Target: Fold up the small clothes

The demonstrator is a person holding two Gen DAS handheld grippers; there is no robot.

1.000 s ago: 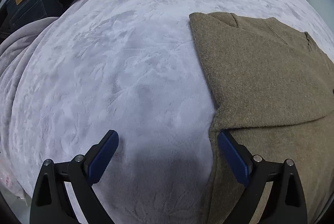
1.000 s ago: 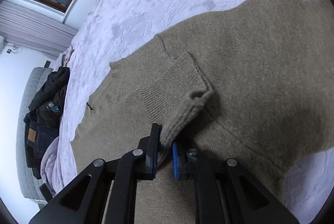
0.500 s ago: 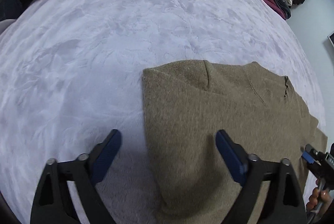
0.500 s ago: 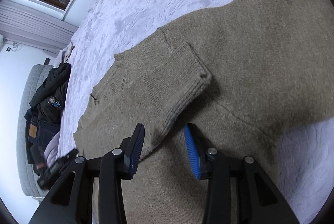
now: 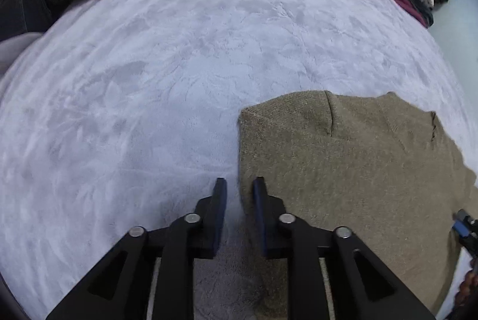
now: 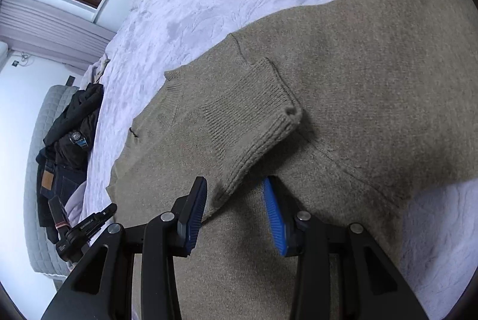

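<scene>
A sweater [image 5: 343, 170] lies lower right on the bed [image 5: 179, 66], sleeve [image 6: 254, 123] folded across. Left gripper [image 5: 239, 194] closes on its side edge; right gripper [image 6: 236, 200], parted, holds nothing. Next: fold the side inward.

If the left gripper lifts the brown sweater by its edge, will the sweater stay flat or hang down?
The brown sweater will probably hang down: its folded sleeve lies soft and rounded on the body. The thick knit looks fairly heavy, so one pinch may stretch the edge. The fuzzy bed cover likely drags on it. The left gripper is closing at that edge.
</scene>
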